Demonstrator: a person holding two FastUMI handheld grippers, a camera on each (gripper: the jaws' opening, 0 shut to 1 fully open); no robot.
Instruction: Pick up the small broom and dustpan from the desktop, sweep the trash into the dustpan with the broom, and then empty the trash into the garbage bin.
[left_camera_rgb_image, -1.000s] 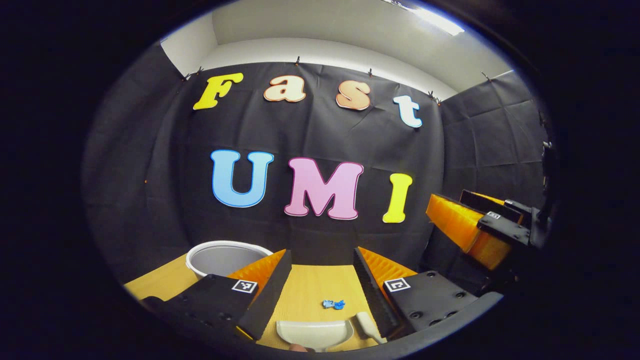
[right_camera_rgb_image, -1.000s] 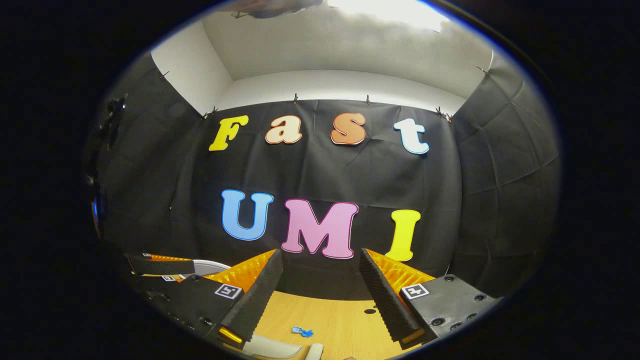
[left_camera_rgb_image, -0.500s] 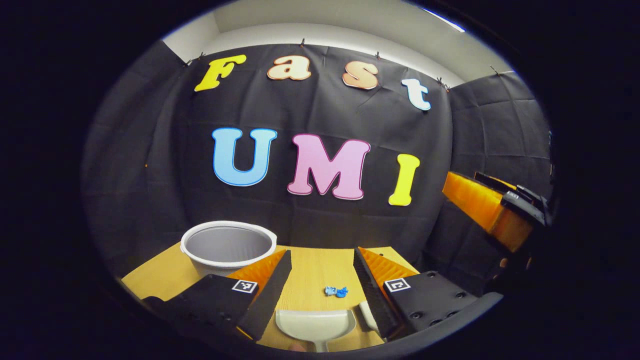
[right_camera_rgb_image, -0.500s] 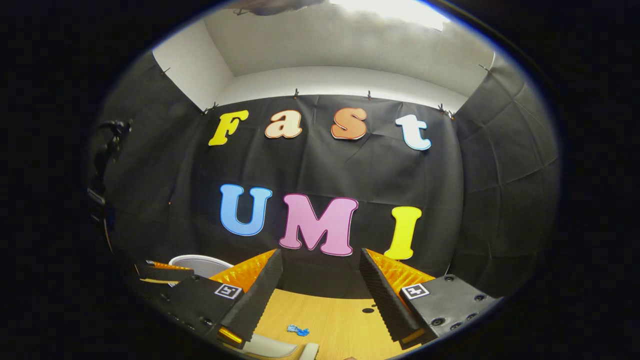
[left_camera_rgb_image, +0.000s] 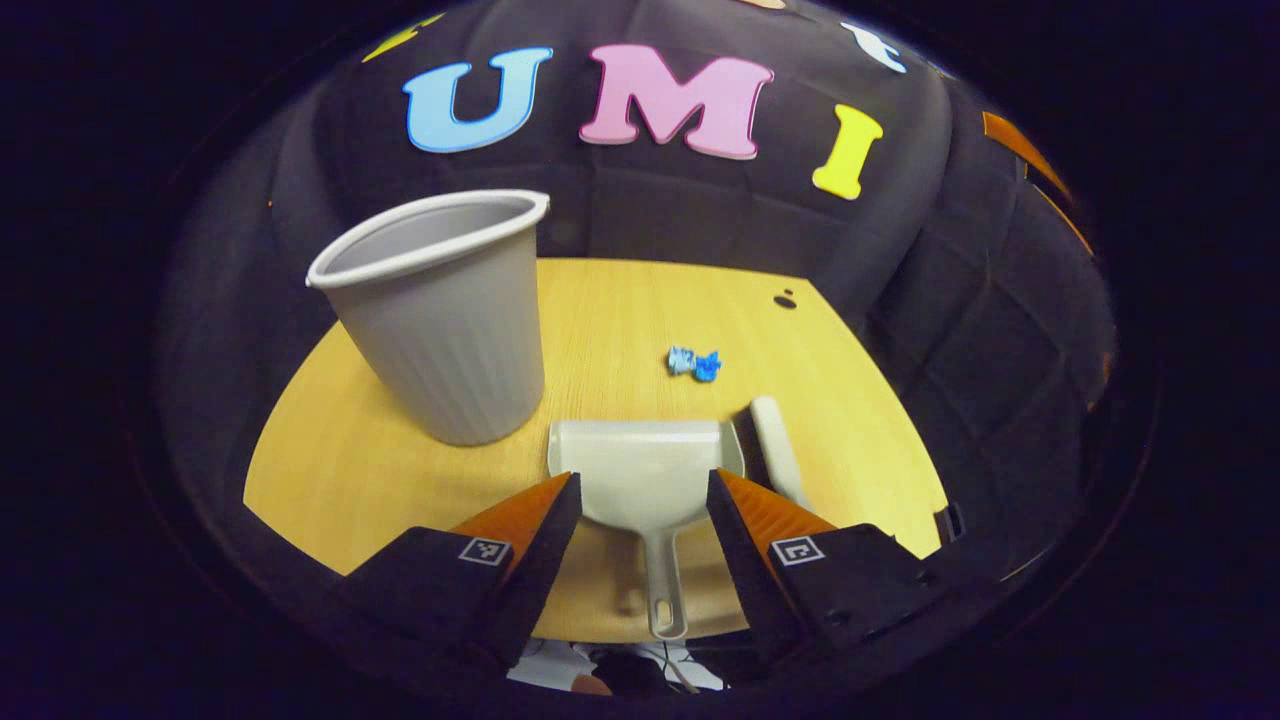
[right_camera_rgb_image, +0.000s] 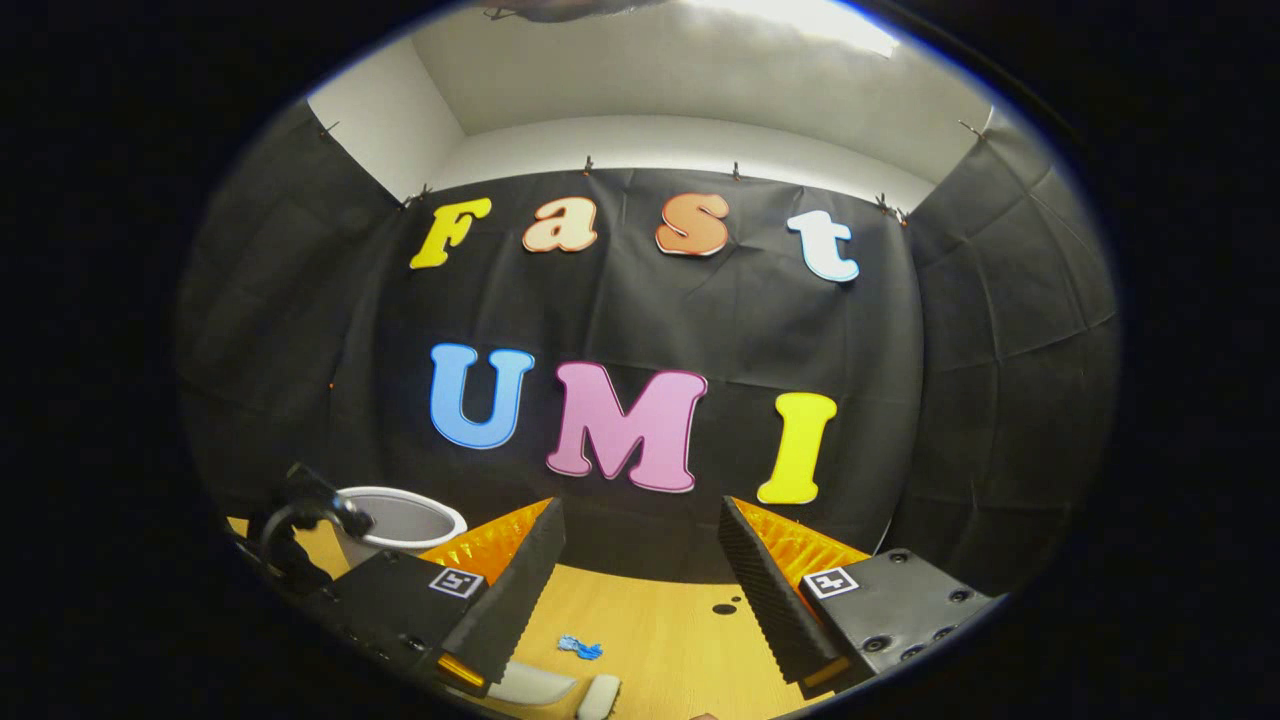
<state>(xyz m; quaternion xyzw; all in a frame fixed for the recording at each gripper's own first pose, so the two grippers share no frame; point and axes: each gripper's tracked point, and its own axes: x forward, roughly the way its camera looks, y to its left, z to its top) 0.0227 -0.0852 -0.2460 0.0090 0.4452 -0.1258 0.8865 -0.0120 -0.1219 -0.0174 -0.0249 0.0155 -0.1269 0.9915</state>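
A pale dustpan lies on the wooden desktop, its handle pointing toward the near edge. Just right of it lies the small broom. A crumpled blue scrap of trash sits beyond the pan's mouth. My left gripper hovers open above the dustpan, one finger on each side of the pan's rear. My right gripper is open and holds nothing, higher up and facing the back wall. Below it show the blue scrap, the dustpan and the broom's end.
A grey ribbed garbage bin stands upright on the desk, left of the dustpan; its rim is also in the right gripper view. A small dark hole marks the desk's far right. Dark gear with a cable sits by the bin.
The left gripper view has tipped steeply downward and now looks onto the desk, with the dustpan between its fingers. The right gripper has barely shifted. Both stay open.
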